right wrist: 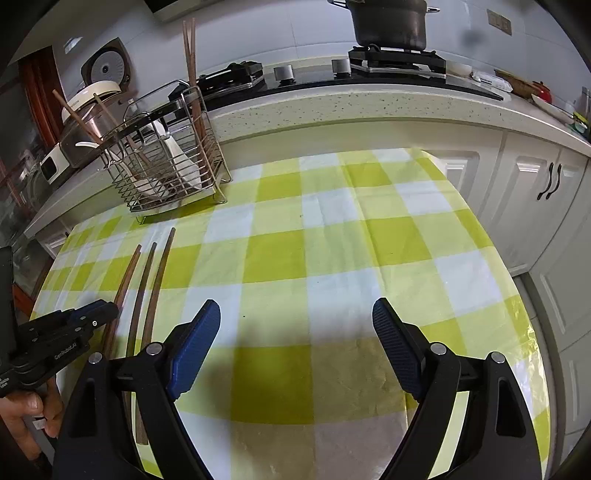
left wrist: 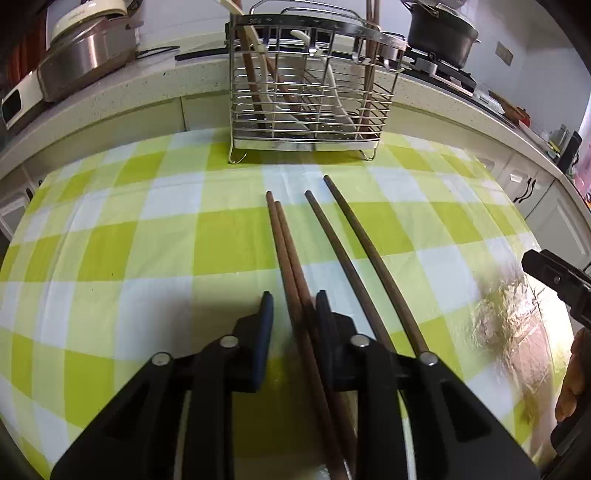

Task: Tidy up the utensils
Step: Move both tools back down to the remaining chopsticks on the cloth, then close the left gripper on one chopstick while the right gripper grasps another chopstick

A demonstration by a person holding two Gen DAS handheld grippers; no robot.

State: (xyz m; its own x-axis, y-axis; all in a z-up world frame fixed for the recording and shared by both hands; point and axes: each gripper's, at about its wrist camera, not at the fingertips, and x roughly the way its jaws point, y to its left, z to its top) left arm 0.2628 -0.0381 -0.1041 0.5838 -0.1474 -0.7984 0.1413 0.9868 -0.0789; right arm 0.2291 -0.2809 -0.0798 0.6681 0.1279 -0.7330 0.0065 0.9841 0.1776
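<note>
Several brown wooden chopsticks [left wrist: 291, 254] lie on the green-and-white checked tablecloth [left wrist: 147, 240]. My left gripper [left wrist: 293, 306] is open, with a pair of chopsticks lying between its fingers; two more chopsticks [left wrist: 354, 236] lie just to its right. A wire utensil rack [left wrist: 306, 85] stands at the far edge of the cloth and holds chopsticks and white utensils. My right gripper [right wrist: 295, 325] is open and empty above bare cloth. In the right wrist view the chopsticks [right wrist: 147, 288] lie at the left beside the left gripper [right wrist: 96, 314], and the rack [right wrist: 166, 162] stands upper left.
A speckled counter [right wrist: 332, 107] runs behind the table with a black pot [right wrist: 388, 22] on a stove, and a rice cooker and pans [left wrist: 81, 55] at the left. White cabinets [right wrist: 535, 184] stand to the right. The table edge falls away at the right.
</note>
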